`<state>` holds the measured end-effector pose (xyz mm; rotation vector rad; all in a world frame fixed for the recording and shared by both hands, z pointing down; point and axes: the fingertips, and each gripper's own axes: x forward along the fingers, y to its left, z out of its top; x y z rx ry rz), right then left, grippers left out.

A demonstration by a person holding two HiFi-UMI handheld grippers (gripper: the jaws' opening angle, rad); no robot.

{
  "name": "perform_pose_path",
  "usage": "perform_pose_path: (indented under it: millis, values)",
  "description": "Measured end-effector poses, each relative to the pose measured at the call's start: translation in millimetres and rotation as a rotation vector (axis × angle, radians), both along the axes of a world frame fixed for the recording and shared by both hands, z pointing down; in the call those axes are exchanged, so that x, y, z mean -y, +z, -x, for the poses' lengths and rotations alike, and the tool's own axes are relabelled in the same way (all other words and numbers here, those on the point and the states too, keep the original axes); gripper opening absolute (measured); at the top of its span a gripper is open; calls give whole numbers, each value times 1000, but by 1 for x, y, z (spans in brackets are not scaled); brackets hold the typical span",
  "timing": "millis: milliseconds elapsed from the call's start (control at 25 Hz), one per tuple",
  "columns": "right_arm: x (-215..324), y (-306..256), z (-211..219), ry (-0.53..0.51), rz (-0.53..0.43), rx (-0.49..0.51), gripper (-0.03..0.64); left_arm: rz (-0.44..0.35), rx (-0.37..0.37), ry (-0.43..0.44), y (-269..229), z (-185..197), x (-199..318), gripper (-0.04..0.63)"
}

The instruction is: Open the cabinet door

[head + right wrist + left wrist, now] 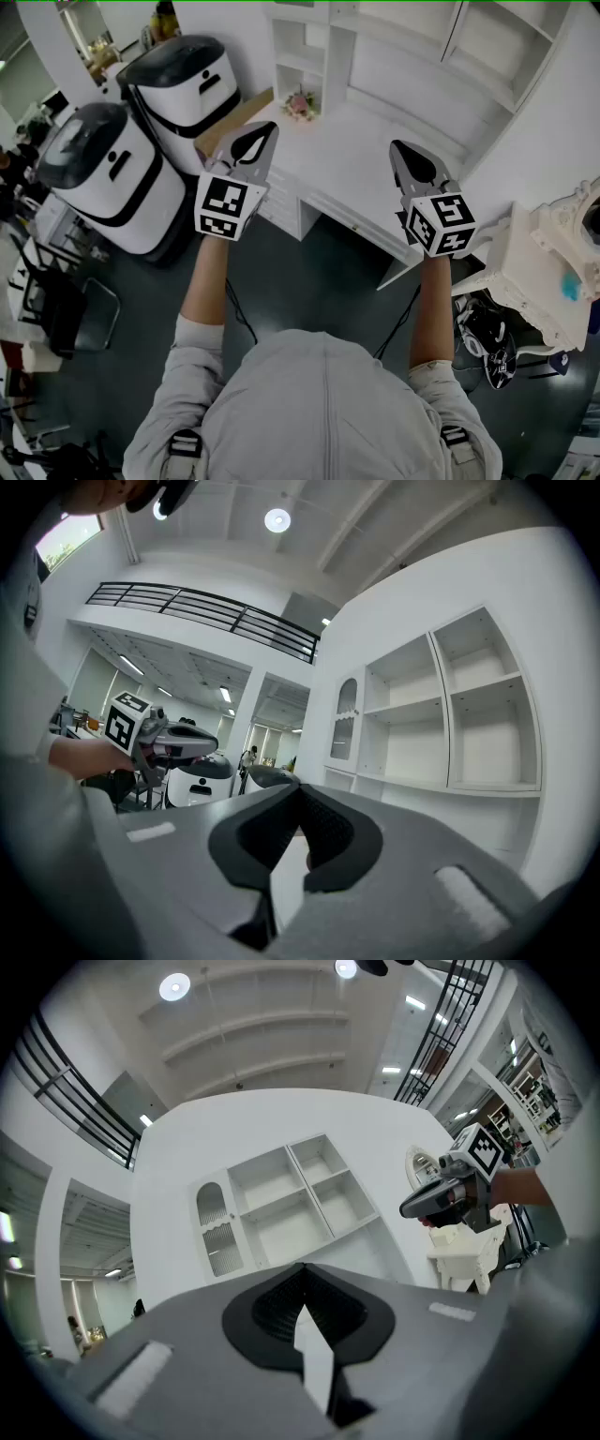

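Above the white table (356, 173), both tools closed and pointed at the shelving, with the approach not yet begun.

We hold the left tool (263, 131) and the right tool (399, 147) side by side and roughly level over the table. Each has its jaws pressed together on nothing, which we judge to be a resting posture, since nothing is within reach to grip. We take the task's thing to be the narrow arched white cabinet door (213, 1227) with a ribbed panel. It stands shut at the left end of the white wall unit of open shelves (300, 1208), beyond the table and well apart from both tools. Because the door lies to the left, the left tool seems better placed to reach it. Its handle is too small for us to make out.
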<state>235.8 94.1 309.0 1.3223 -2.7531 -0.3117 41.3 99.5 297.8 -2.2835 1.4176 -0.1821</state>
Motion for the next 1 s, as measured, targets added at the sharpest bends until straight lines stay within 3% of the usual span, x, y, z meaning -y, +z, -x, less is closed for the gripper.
perform_pose_path:
  millis: [320, 680, 1000]
  values:
    - [12, 12, -22, -3, 12, -35, 2, 34, 7, -40, 14, -16, 3, 18]
    - [23, 34, -47, -70, 82, -5, 0, 75, 34, -99, 35, -41, 1, 18]
    - [43, 35, -42, -118, 71, 7, -1, 87, 22, -111, 39, -39, 23, 18]
